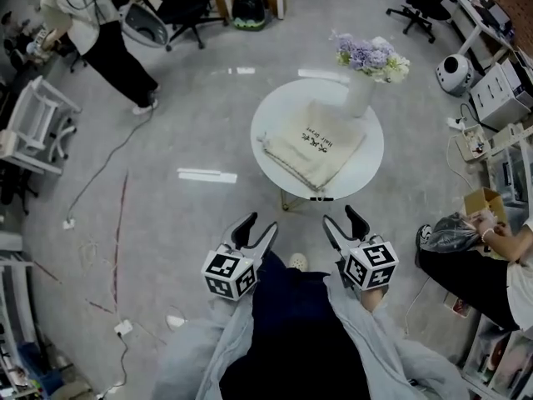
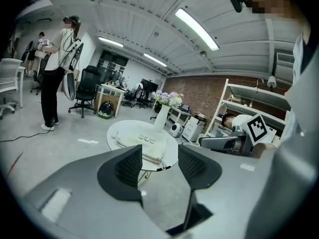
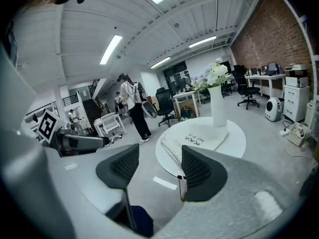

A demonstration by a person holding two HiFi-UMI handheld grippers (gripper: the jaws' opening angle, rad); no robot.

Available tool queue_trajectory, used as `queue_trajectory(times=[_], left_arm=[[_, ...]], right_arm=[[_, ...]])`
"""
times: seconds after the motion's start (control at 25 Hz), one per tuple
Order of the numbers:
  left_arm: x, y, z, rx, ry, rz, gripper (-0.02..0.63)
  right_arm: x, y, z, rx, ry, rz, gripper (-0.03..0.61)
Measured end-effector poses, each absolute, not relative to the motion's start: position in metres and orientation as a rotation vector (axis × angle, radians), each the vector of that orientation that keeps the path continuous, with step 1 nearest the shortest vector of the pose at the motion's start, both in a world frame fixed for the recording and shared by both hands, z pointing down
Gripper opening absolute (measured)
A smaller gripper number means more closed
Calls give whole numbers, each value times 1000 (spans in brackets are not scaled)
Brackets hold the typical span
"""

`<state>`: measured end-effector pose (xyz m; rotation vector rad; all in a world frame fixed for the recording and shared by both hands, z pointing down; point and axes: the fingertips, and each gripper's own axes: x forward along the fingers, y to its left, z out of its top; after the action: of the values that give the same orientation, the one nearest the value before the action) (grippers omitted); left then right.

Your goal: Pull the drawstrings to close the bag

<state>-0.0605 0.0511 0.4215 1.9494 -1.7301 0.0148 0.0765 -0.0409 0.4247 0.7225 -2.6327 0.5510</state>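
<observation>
The bag [image 1: 312, 150] lies flat on the round white table [image 1: 279, 111], straight ahead of both grippers and well apart from them, with a stretch of floor between. It sits cornerwise to the person: its long axis runs from the near-left edge to the far-right corner, which touches the foot of the white vase [image 1: 360, 97]. The mouth appears to be that near-left edge, where the drawstrings [image 1: 287, 167] show as a cord along the hem, from a left corner to a near corner close to the table's front rim. The left gripper [image 1: 260, 223] looks to have the straighter line to the cord's left end, and the right gripper [image 1: 340, 217] is nearer the near corner, so each hand probably takes its own end. Both grippers are half open with nothing in them. In each gripper view the bag [image 2: 144, 144] [image 3: 197, 139] shows far off through the gap between the pads. The bag is pale cream cloth, limp, flat and seemingly empty, with a short line of dark print across its middle. Its mouth is not yet gathered.
</observation>
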Motion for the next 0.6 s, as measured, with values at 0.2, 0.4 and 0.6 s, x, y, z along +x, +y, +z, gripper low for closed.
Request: queue_trajectory(times=[0.2,0.4,0.6], left_arm=[[-84,39,427,1926,-1727,28,222],[-99,-4,439,1994,-1639,67,222],[-116,-51,443,2108,-1488,182,224]], right_arm=[[57,-51,429,717,-2625,583,264],[54,-72,442,812,-2598,622,264],[53,-99,447,971,-2543,685,262]])
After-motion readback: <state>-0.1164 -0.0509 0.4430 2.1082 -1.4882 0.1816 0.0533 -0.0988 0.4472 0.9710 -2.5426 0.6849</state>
